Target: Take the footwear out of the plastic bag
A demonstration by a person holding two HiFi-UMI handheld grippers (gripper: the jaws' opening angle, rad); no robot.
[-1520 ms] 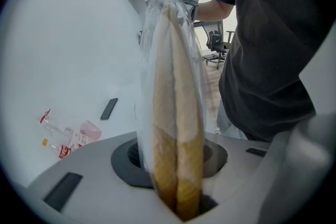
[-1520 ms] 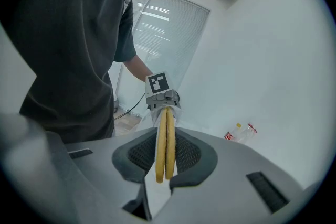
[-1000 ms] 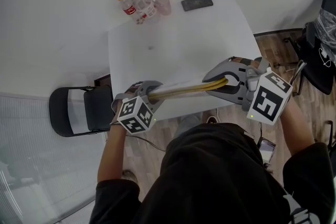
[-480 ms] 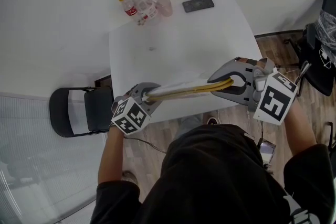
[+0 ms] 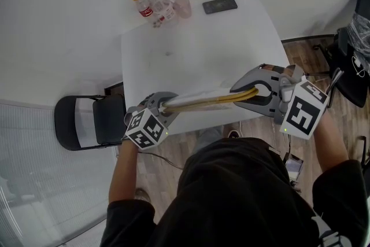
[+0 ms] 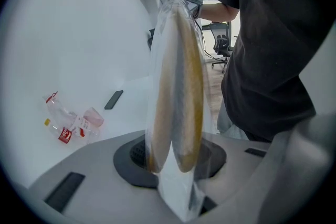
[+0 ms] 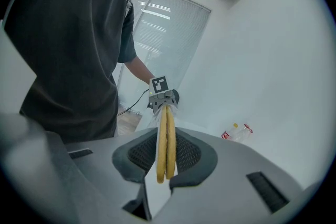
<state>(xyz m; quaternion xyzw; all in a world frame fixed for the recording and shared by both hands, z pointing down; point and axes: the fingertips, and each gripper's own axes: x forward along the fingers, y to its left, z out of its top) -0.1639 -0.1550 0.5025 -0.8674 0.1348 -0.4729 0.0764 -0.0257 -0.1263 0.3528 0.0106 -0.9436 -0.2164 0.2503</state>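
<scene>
A clear plastic bag (image 5: 196, 99) with a pair of flat yellow footwear (image 5: 222, 99) inside is stretched level between my two grippers, above the front edge of the white table (image 5: 196, 49). My left gripper (image 5: 161, 106) is shut on the bag's left end. My right gripper (image 5: 254, 92) is shut on its right end. In the left gripper view the two yellow soles (image 6: 181, 86) stand side by side inside the bag (image 6: 178, 186), which runs from my left gripper (image 6: 176, 165) out to the right one. In the right gripper view the soles (image 7: 166, 139) sit between the pads of my right gripper (image 7: 164, 162).
At the table's far edge lie plastic bottles (image 5: 153, 3), a pink cup (image 5: 182, 7) and a dark phone (image 5: 219, 5). A black chair (image 5: 87, 121) stands left of the table, and another dark chair (image 5: 352, 61) is at the right on the wooden floor.
Both grippers have drifted slightly right with the bag still stretched between them. The left gripper's marker cube has turned a little.
</scene>
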